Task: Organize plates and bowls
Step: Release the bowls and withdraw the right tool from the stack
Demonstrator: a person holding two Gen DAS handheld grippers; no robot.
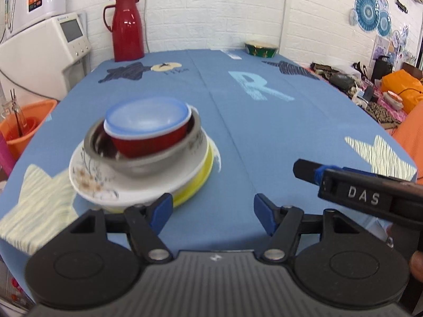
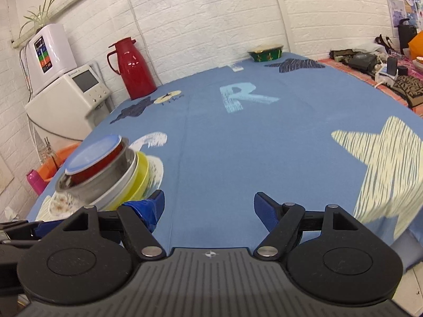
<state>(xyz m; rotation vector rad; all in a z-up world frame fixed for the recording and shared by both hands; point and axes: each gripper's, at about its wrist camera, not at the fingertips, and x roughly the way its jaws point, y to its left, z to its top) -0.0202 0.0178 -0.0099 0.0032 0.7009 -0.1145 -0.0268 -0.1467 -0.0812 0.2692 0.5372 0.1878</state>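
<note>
The left black two-finger tongs with blue pads are held level and pointing forward, their jaws spread wide with nothing between them. The right black two-finger tongs with blue pads gape just as wide and grip nothing. From the left wrist view, the right tongs reach in from the right edge, with fingertips of the holding hand just visible there.

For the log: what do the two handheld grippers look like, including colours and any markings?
Both match: the left gripper and right gripper have black ribbed bodies, round black side discs, silver pivot rivets and blue fingertip pads. The left wrist view shows "DAS" lettering on the right gripper's side. Blue tape wraps one left finger.
</note>
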